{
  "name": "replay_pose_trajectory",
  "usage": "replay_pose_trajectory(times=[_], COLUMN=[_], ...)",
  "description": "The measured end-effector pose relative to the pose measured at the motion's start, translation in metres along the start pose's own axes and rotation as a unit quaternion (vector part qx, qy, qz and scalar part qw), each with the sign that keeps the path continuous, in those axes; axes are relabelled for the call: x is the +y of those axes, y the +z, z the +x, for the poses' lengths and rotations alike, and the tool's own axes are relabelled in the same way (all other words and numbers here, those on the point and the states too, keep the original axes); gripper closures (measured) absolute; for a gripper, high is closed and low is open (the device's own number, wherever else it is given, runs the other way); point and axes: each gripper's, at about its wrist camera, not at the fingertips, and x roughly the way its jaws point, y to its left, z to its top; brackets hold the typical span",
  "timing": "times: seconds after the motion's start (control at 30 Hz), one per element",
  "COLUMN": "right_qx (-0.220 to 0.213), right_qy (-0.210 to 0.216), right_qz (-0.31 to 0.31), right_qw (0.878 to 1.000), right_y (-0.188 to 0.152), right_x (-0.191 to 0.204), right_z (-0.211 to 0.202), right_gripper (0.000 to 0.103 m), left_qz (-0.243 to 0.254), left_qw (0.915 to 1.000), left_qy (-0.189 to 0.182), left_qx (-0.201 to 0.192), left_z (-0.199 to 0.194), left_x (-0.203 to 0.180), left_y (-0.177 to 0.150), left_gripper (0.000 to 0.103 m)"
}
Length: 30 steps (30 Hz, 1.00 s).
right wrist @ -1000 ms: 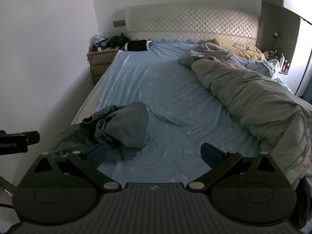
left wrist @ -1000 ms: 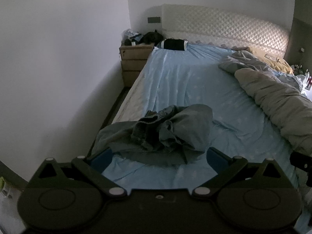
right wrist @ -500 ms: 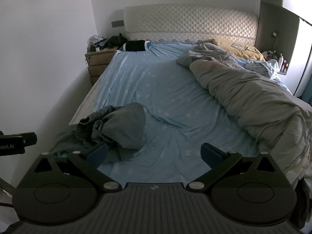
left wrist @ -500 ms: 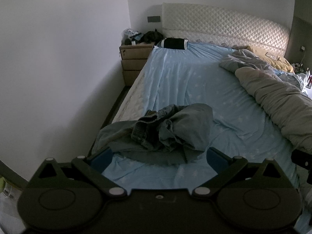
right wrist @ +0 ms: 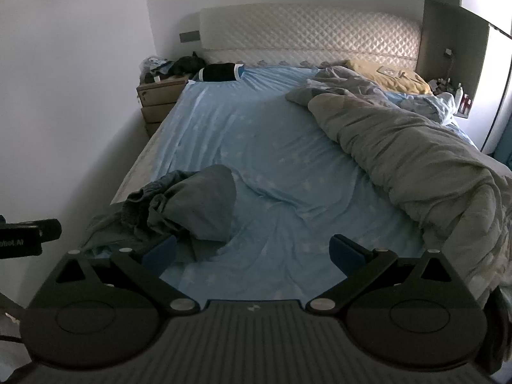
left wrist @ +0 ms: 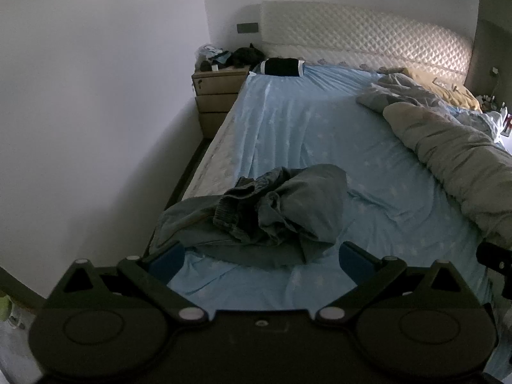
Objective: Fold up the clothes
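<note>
A crumpled grey-green garment [left wrist: 265, 214] lies in a heap near the foot of the bed, at its left edge, on the light blue sheet [left wrist: 304, 134]. The same garment [right wrist: 188, 204] shows at lower left in the right wrist view. My left gripper [left wrist: 260, 259] hovers just short of the heap, open, with nothing between its blue pads. My right gripper [right wrist: 252, 251] is open too, over bare sheet [right wrist: 272, 160] to the right of the heap. The left gripper's body [right wrist: 28, 235] shows at the left edge of the right wrist view.
A bunched grey duvet [right wrist: 409, 160] covers the bed's right half. A black roll [left wrist: 281, 67] lies at the head by the quilted headboard [left wrist: 368, 35]. A wooden nightstand [left wrist: 217, 96] with clutter stands left of the bed, against a white wall [left wrist: 96, 112].
Both views have shifted only slightly, drifting a little relative to the bed. The garment lies as before and both grippers stay open.
</note>
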Motion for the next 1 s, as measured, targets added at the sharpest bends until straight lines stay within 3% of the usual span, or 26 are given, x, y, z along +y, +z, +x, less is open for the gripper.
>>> replay_pose_trajectory(times=[0.8,1.0], right_qx=[-0.007,-0.005], right_qy=[-0.001,0.000], right_qz=[0.001,0.001], right_qw=[1.000,1.000], right_y=[-0.018,-0.005], right_x=[-0.005,-0.004], right_z=[-0.001,-0.008], right_gripper=[0.000,0.000], left_qz=[0.001,0.000], left_qw=[1.0000,1.0000], left_qy=[-0.004,-0.004], left_qx=[-0.005,-0.001], left_z=[0.006,0.006], left_x=[0.006,0.005], left_y=[-0.015,-0.019], left_gripper=[0.000,0.000])
